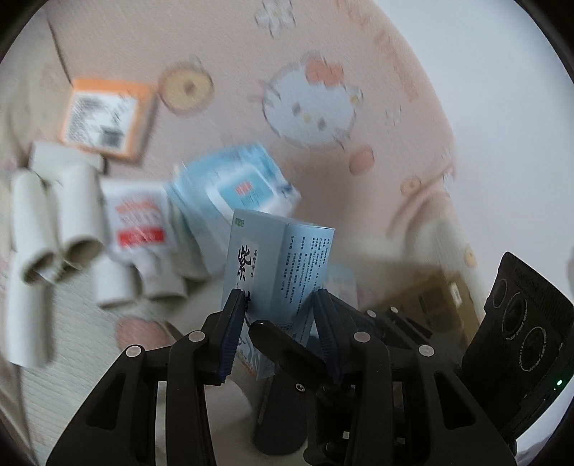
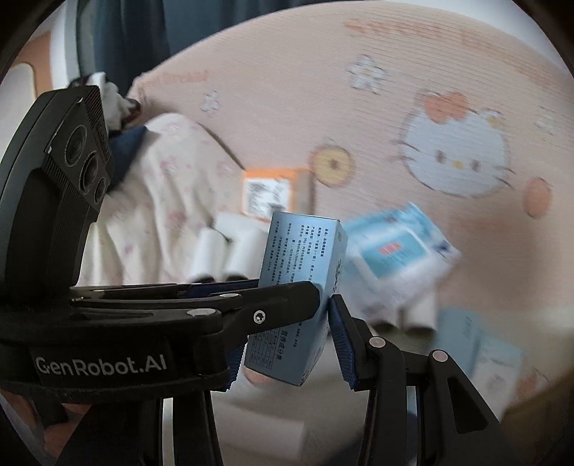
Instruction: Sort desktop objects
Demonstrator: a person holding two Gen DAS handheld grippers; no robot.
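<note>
Surface: pink cartoon-cat mat (image 1: 323, 53), blurred. On it lay cardboard tubes (image 1: 53, 229), a pale blue wipes pack (image 1: 236, 186) and an orange-edged box (image 1: 104, 118). A dark curtain (image 2: 136, 32) hung behind. Light blue carton (image 1: 276, 258), upright, printed with black characters, was raised above the mat, gripped by both left tongs (image 1: 278, 304) and right tongs (image 2: 287, 319).

Your right claw (image 2: 287, 340) pinches a light blue printed box (image 2: 301, 279), tilted, its blue pad against the box's right side. The left claw (image 2: 324, 299) reaches in from the left and touches the same box. Behind, blurred: a blue-white packet (image 2: 398, 251), white tubes (image 2: 229, 256), an orange-edged box (image 2: 271, 193), all on pink cat-print cloth (image 2: 287, 107).
</note>
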